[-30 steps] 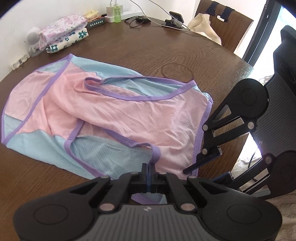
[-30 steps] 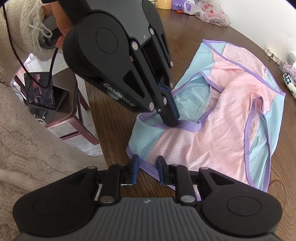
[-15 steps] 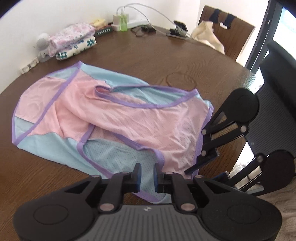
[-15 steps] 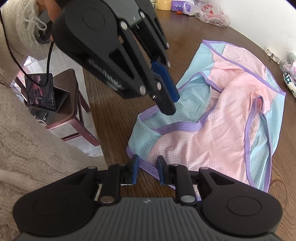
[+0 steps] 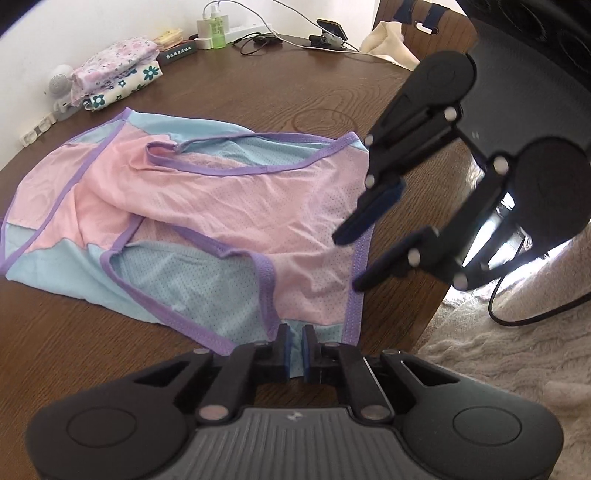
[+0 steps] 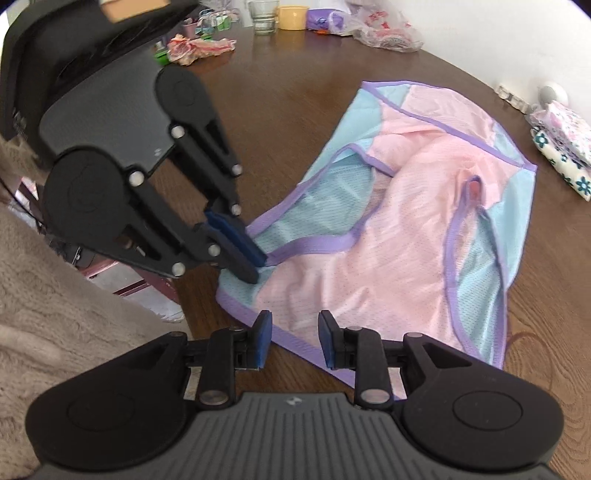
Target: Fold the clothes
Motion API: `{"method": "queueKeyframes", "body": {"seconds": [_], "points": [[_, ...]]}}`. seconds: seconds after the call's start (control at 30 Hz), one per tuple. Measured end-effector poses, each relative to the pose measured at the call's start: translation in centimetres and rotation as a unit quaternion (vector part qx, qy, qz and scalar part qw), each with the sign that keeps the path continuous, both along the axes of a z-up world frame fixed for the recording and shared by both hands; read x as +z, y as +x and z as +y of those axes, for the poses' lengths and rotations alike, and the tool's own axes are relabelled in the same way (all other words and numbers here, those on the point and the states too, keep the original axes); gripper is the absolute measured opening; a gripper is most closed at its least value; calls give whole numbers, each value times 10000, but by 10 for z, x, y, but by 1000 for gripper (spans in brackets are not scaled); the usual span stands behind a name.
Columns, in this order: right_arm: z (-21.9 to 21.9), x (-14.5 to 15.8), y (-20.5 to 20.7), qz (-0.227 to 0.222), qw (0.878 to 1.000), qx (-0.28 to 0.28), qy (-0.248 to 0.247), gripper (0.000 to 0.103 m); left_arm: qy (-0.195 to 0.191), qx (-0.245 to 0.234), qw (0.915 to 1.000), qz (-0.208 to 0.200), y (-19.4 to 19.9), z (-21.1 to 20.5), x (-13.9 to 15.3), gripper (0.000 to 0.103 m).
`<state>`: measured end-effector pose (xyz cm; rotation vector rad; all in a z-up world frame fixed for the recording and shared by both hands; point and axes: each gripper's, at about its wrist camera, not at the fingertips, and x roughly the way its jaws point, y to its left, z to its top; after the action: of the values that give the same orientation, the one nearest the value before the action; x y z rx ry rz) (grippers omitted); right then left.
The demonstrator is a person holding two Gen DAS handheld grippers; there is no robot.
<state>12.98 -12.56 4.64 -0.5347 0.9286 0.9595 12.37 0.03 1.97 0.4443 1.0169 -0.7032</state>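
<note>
Two hand-held grippers work at the near edge of a round wooden table (image 5: 258,92), where one pink, blue and purple garment (image 5: 229,206) lies spread but rumpled.

Left gripper (image 5: 294,349): jaws nearly closed, a thin slit between the blue pads. In the right wrist view its fingertips (image 6: 255,258) pinch the purple waistband (image 6: 310,248) at the garment's near left corner, with light blue mesh fabric caught between them.

Right gripper (image 6: 293,338): jaws opening, pads clearly apart. The purple hem (image 6: 295,343) runs beneath the gap; the pads do not press on it. In the left wrist view this gripper (image 5: 354,254) hovers at the garment's right hem, close to the table edge.

Garment position: near half of the table, one side edge lying along the table rim nearest the person. Both leg openings gape, showing blue mesh inside.

Clearances:
- Beyond the garment, bare tabletop extends to the far side.
- Folded floral cloths (image 5: 118,74) sit at the far left rim, well apart from the garment.
- A green bottle (image 5: 218,29), charger cables and a phone (image 5: 330,31) line the far edge.
- A glass (image 6: 263,16), a yellow cup (image 6: 291,16) and plastic bags (image 6: 384,31) occupy the opposite far rim.
- A chair (image 5: 424,29) stands past the table.
</note>
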Motion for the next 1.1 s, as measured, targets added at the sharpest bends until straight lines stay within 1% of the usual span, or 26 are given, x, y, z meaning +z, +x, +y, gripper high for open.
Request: {"method": "queueKeyframes", "body": {"seconds": [0.1,0.2,0.33,0.47,0.67,0.73,0.8,0.83,0.87,0.9,0.97,1.03,1.07,1.1], "points": [[-22,5,20,-56,9990,-454,20,28,-61,159,9998,-63,-2,4,5,8],[-44,4,43,-171,9955,-931,-86,27,-333,251,9985,-367,-3,6,19,8],[-62,-11,69,-158,9907,-1324,-258,27,-362,227,9983,-403,4,-3,14,9],[-70,-19,70,-113,9910,-1312,-237,27,-172,209,9993,-277,6,-6,-2,9],[-72,-16,60,-88,9928,-1139,-350,27,-135,297,9994,-60,-1,3,0,9],[-71,-14,58,-50,9936,-1066,-378,27,-268,303,9992,-18,-2,4,3,10],[-67,-7,60,-73,9945,-997,-303,27,-502,428,9978,-85,5,5,11,12],[-65,-3,62,-119,9950,-967,-231,28,-585,534,9967,-150,10,5,15,15],[-62,1,65,-181,9952,-943,-176,29,-668,639,9955,-214,15,5,18,24],[-58,2,69,-233,9955,-911,-144,30,-700,743,9944,-263,21,4,20,29],[-50,1,79,-272,9957,-873,-109,30,-647,954,9931,-235,32,3,16,31],[-44,-5,87,-134,9961,-867,-67,30,-635,1108,9918,-57,41,4,9,29],[-41,-9,90,-52,9966,-820,-53,30,-652,1151,9912,28,44,5,5,25],[-38,-12,92,26,9970,-774,-40,30,-752,1141,9905,153,46,7,3,6]]}}
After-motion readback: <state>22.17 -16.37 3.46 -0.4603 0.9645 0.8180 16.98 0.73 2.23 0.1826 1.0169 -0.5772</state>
